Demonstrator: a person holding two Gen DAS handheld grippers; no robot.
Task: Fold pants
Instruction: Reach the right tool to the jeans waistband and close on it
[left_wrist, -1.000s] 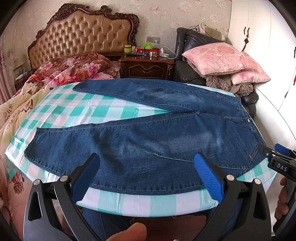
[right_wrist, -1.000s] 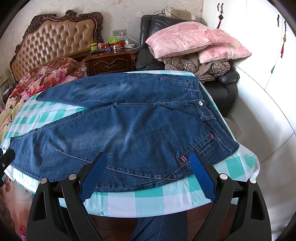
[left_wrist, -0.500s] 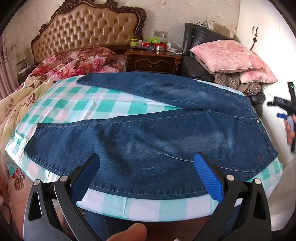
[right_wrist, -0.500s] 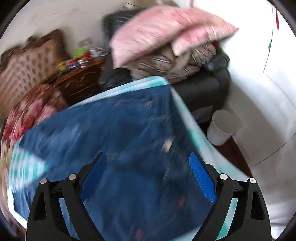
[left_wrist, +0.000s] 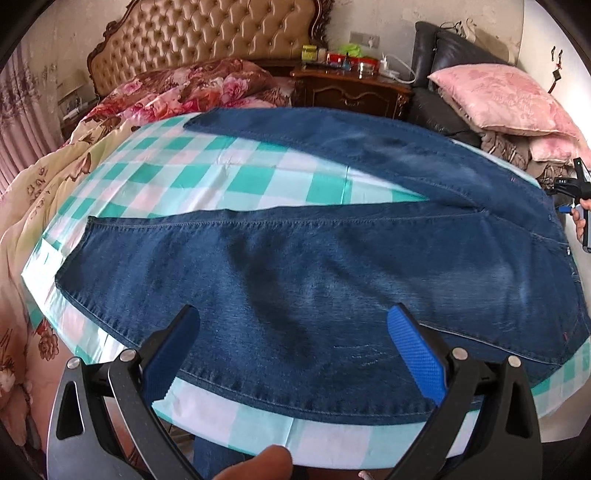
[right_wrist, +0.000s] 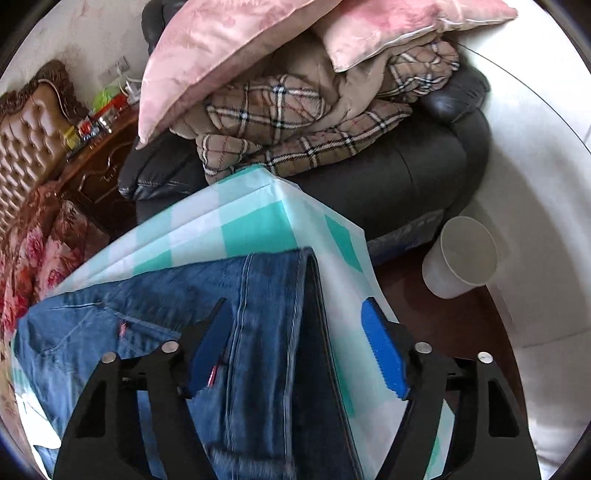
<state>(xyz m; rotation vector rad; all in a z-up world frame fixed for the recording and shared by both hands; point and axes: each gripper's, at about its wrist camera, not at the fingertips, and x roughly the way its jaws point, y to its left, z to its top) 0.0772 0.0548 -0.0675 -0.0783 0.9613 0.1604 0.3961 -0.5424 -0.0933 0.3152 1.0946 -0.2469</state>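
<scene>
Blue denim pants lay flat on the checked cloth, legs running toward nine o'clock, waistband at three. The right gripper was nearer the waistband, its jaws just closing but not yet pressing it. The left gripper hung released above the near leg.

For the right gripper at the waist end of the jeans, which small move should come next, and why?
Probably lower the right gripper a little and close it on the waistband edge of the jeans. Its jaws have just been closing but stand apart, straddling that edge without pressing it. The jeans lie spread flat, legs apart, on the checked cloth, so no fold has begun. The left gripper is open over the near leg.
</scene>
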